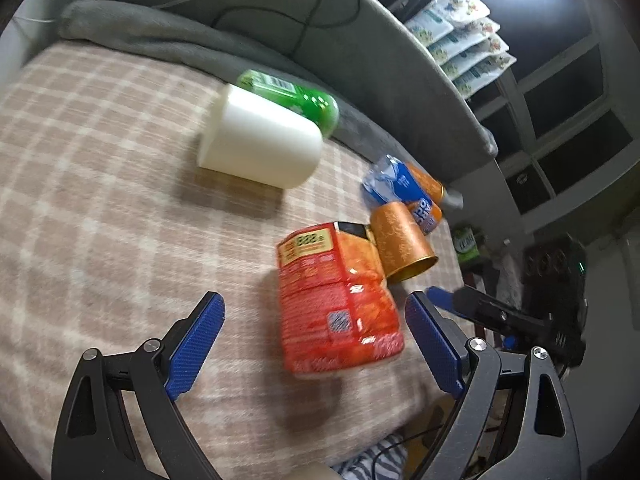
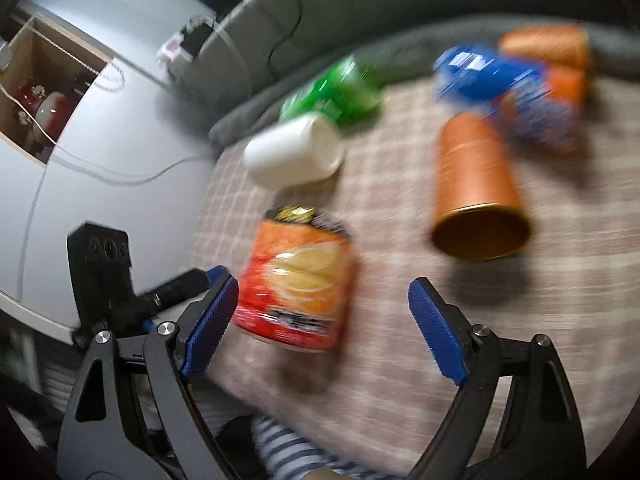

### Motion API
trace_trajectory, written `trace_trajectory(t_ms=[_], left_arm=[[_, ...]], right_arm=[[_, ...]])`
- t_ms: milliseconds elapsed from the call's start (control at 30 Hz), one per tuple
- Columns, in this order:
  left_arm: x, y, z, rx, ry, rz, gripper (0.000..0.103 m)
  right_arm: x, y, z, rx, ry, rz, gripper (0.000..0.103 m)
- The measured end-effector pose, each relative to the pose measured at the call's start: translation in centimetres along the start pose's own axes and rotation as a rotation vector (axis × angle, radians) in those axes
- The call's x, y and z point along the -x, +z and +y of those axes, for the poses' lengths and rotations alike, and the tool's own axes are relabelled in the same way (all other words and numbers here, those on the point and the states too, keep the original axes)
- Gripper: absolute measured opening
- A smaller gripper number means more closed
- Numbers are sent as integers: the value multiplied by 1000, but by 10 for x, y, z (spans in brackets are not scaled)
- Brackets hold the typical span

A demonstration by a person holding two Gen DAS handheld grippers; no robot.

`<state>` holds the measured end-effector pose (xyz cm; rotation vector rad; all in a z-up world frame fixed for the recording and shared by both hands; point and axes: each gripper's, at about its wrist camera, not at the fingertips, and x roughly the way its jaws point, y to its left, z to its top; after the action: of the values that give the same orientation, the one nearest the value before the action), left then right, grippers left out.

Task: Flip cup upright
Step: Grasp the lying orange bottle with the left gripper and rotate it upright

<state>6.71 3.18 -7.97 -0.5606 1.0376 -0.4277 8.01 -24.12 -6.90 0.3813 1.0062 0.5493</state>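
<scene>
Red-orange snack canister [image 1: 340, 300] lies nearest, between my open fingers; the cup is further out, not yet taken.

Left hand-held gripper [image 1: 316, 344] and right hand-held gripper [image 2: 324, 328] both stand apart, holding nothing; the orange cup [image 2: 476, 188] lies on its side on the checked blanket [image 1: 100, 184], mouth toward the right camera, just beyond the canister; inside it looks empty, gold-lined; I judge it light, stiff and smooth, likely to roll, so I'd pinch across the wall near the rim; a white cup [image 1: 260, 136] also lies tipped, a green can [image 1: 296, 98] behind it; a blue packet [image 1: 400, 186] sits near the far edge.
</scene>
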Motion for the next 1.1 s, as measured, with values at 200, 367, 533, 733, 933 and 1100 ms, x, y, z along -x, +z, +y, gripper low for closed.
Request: trace_trajectory(t_ms=[200, 367, 533, 733, 933, 1100], left_arm=[[-27, 18, 4, 41, -46, 101, 91], [-43, 27, 8, 63, -64, 160, 91], [-54, 29, 7, 69, -65, 197, 91], [-63, 29, 5, 64, -55, 212, 91], [-65, 29, -2, 26, -42, 202, 78], [-59, 27, -13, -27, -14, 168, 78]], right_arm=[[53, -17, -24, -48, -85, -149, 89], [75, -34, -44, -119, -118, -202, 89], [74, -40, -57, -166, -130, -203, 90], [74, -44, -58, -161, -156, -208, 90], [76, -43, -60, -166, -167, -217, 90], [76, -43, -60, -171, -168, -221, 89]])
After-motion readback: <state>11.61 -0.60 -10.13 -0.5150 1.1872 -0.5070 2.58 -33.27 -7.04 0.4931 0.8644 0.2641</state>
